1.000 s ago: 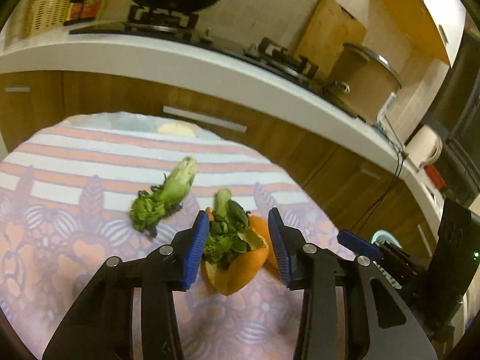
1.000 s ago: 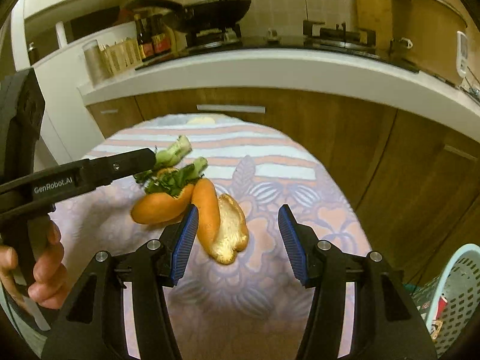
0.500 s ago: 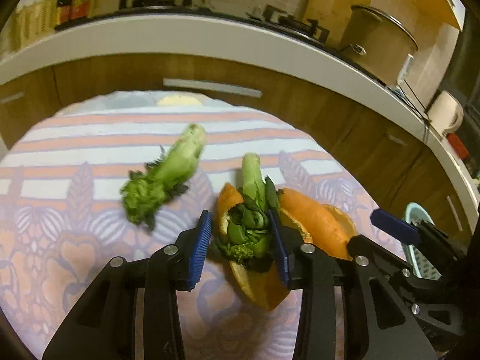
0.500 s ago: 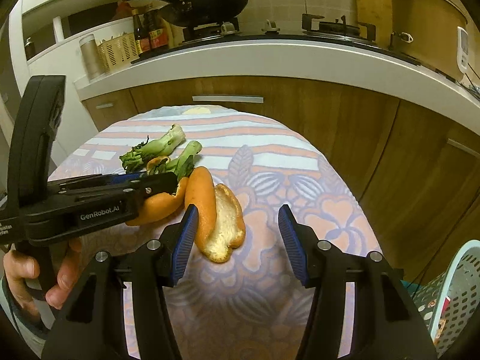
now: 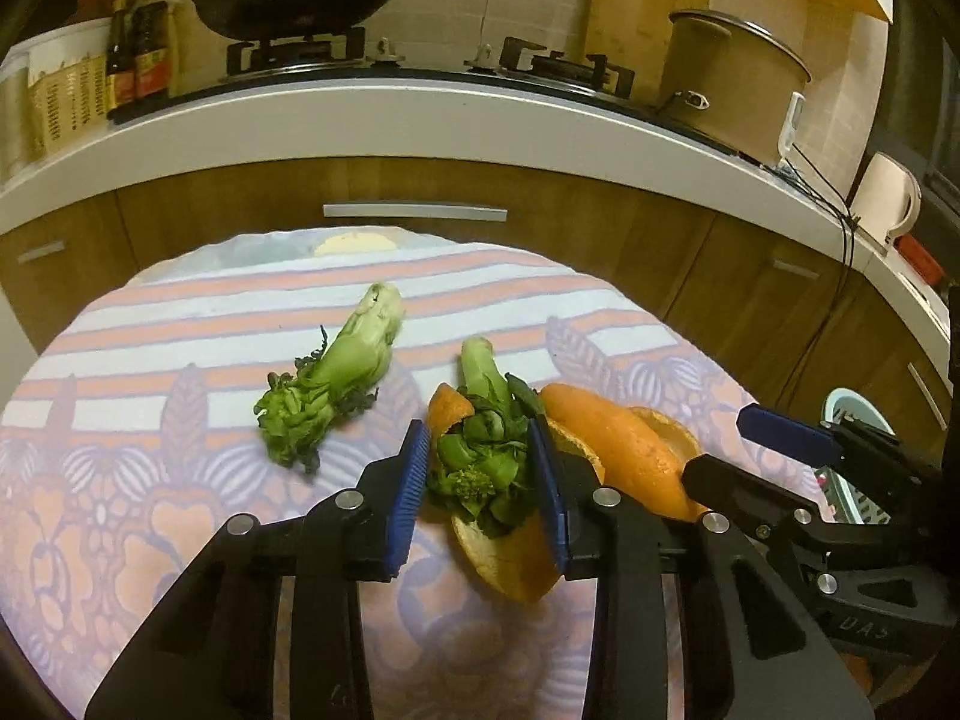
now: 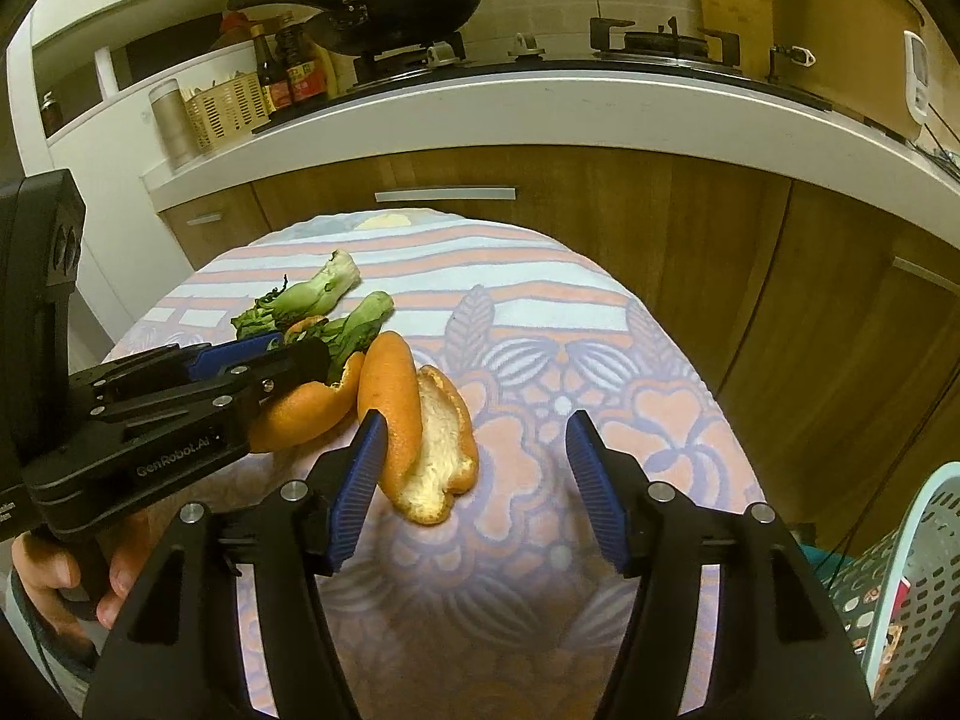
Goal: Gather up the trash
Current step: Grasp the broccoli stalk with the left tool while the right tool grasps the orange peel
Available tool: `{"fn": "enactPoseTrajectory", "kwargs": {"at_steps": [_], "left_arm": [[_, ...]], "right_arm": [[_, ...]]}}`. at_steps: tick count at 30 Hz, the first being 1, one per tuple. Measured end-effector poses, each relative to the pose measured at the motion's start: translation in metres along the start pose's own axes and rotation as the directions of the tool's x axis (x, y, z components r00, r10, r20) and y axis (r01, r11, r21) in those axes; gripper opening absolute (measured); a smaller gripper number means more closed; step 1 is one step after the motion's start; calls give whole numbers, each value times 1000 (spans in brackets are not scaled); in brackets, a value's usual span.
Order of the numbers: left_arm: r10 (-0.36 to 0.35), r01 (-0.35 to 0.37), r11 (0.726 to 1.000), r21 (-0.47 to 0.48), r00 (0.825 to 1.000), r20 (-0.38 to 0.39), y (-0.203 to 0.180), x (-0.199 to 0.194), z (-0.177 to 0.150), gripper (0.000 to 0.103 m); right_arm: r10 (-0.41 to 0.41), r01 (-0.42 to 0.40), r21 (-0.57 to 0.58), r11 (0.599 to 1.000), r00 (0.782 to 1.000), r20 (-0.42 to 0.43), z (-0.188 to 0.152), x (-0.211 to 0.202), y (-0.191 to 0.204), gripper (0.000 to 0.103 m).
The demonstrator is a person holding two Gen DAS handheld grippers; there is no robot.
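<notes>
Over the last second the left gripper [image 5: 480,474] has advanced and narrowed; its pads now bracket the greens [image 5: 480,456] lying in an orange peel [image 5: 510,564] on the table [image 5: 120,540], apparently touching but not visibly clamped. The right gripper [image 6: 468,480] has held position, jaws wide, around a second peel [image 6: 420,426]. A loose stalk [image 5: 336,384] lies apart. The basket [image 6: 924,570] waits at right. Both pickups appear imminent.

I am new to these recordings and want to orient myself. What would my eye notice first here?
First, the bright orange peel lying on the patterned tablecloth, between the open pads of the right gripper. Just to its left, the left gripper closes around a leafy green scrap that sits in another orange peel.
</notes>
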State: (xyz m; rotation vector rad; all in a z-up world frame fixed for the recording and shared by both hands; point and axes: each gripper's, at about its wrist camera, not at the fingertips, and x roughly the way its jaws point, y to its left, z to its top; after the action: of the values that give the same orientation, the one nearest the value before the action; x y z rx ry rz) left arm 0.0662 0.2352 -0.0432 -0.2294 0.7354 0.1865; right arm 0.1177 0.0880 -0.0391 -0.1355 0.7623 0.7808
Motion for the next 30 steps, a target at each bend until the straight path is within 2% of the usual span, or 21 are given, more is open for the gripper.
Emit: {"fn": "enactPoseTrajectory", "kwargs": {"at_steps": [2,6,8,10,16,17,18,19,21,24,28,30], "left_arm": [[-8,9,1000,13,1000,-28,-2,6,0,31],[18,-17,1000,13,999,-48,-3,10,0,41],[30,-30,1000,-6,1000,-1,0,1,-1,40],[20,-20,1000,-10,998,52,1,-10,-2,44],[24,-30,999,43,990,142,-9,-24,-2,44],[19,-27,998,61,990,136,-12,-23,-3,44],[16,-25,997,76,993,120,-14,-19,-3,40],[11,-20,996,87,994,106,-17,-16,-2,30],[-4,-3,994,106,998,64,-20,-10,-2,25],[-25,23,997,69,999,27,-13,-4,-1,25],[-112,112,993,-41,994,-3,9,-1,0,25],[-114,113,991,-77,993,-6,15,0,0,25]], "right_arm": [[-3,3,1,1000,1000,0,0,0,0,60],[-7,7,3,1000,1000,-1,1,1,-1,63],[-2,2,8,1000,1000,-1,0,0,-2,64],[0,0,12,1000,1000,-1,0,0,-3,64],[2,-2,15,1000,1000,-1,0,1,-3,65],[1,-1,15,1000,1000,-1,0,1,-3,65],[1,-1,15,1000,1000,-1,0,1,-3,65],[1,-1,16,1000,1000,-2,0,1,-3,65],[0,0,17,1000,1000,-1,0,0,-4,67],[-1,1,20,1000,1000,-1,0,0,-5,68],[1,-1,23,1000,1000,-2,0,0,-6,68],[0,0,23,1000,1000,-1,0,0,-6,68]]}}
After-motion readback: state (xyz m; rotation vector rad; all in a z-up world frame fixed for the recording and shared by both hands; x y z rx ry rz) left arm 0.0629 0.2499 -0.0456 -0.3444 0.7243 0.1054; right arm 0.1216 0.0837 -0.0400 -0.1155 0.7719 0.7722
